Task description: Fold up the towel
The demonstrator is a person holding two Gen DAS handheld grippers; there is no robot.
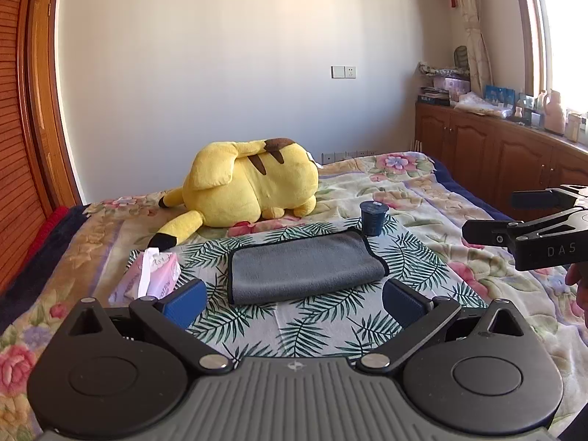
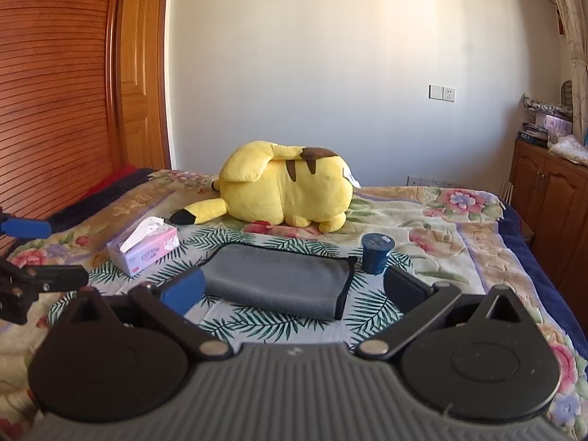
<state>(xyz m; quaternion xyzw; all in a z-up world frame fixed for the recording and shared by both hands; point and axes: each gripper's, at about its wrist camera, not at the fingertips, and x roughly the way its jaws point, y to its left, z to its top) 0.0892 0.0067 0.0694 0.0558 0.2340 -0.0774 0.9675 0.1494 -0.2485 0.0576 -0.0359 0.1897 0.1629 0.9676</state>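
A grey towel (image 1: 305, 268) with a dark hem lies folded into a flat rectangle on a palm-leaf cloth (image 1: 308, 330) spread over the bed. My left gripper (image 1: 294, 303) stands open just short of the towel's near edge, nothing between its blue pads (image 1: 185, 301). In the right wrist view the towel (image 2: 279, 283) lies ahead of my right gripper (image 2: 294, 290), which is open wide and empty. Each gripper shows at the edge of the other's view: the right gripper (image 1: 490, 215) at the right, the left gripper (image 2: 55, 253) at the left.
A dark blue cup (image 1: 373, 217) stands upright just behind the towel's far right corner. A pink tissue box (image 1: 152, 275) lies left of the towel. A large yellow plush toy (image 1: 250, 183) lies farther back. Wooden cabinets (image 1: 496, 150) run along the right, a wardrobe (image 2: 55, 92) on the left.
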